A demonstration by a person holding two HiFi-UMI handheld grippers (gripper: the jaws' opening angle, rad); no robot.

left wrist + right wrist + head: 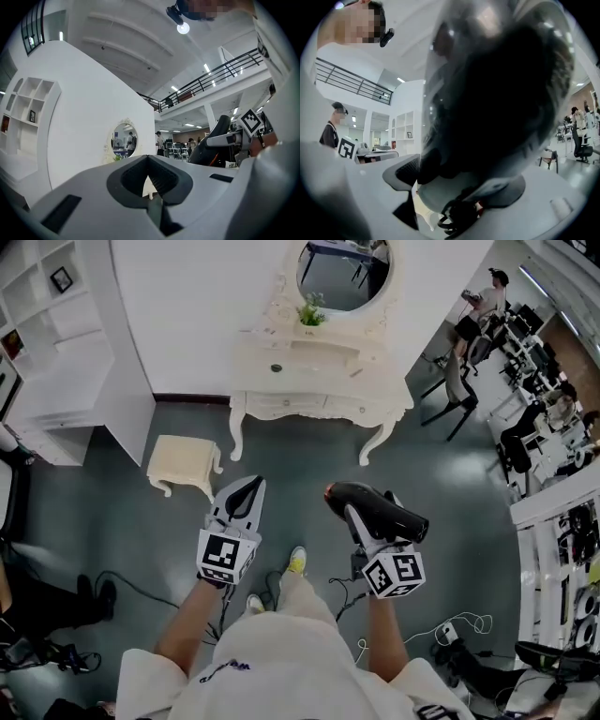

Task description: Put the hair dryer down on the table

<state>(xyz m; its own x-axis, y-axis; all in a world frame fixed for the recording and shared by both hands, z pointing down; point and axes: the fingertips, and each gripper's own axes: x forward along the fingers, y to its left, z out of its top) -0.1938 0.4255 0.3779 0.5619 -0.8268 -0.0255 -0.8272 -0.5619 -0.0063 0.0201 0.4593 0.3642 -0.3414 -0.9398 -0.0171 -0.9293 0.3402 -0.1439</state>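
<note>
A black hair dryer (380, 507) is held over the grey floor, my right gripper (370, 523) shut on its handle. In the right gripper view the dryer's dark body (501, 93) fills most of the picture, and its handle and coiled cord sit between the pads of the right gripper (459, 183). My left gripper (246, 489) hangs beside it, jaws together with nothing in them. The left gripper view shows the closed left gripper (148, 160) and, to the right, the hair dryer (213, 140). The cream dressing table (323, 381) stands ahead, some way off.
An oval mirror (342, 268) and a small green plant (311, 313) are on the table. A cream stool (183, 463) stands left of it, white shelves (52, 343) further left. Office chairs, desks and people (483, 301) are at the right; cables (459, 626) lie on the floor.
</note>
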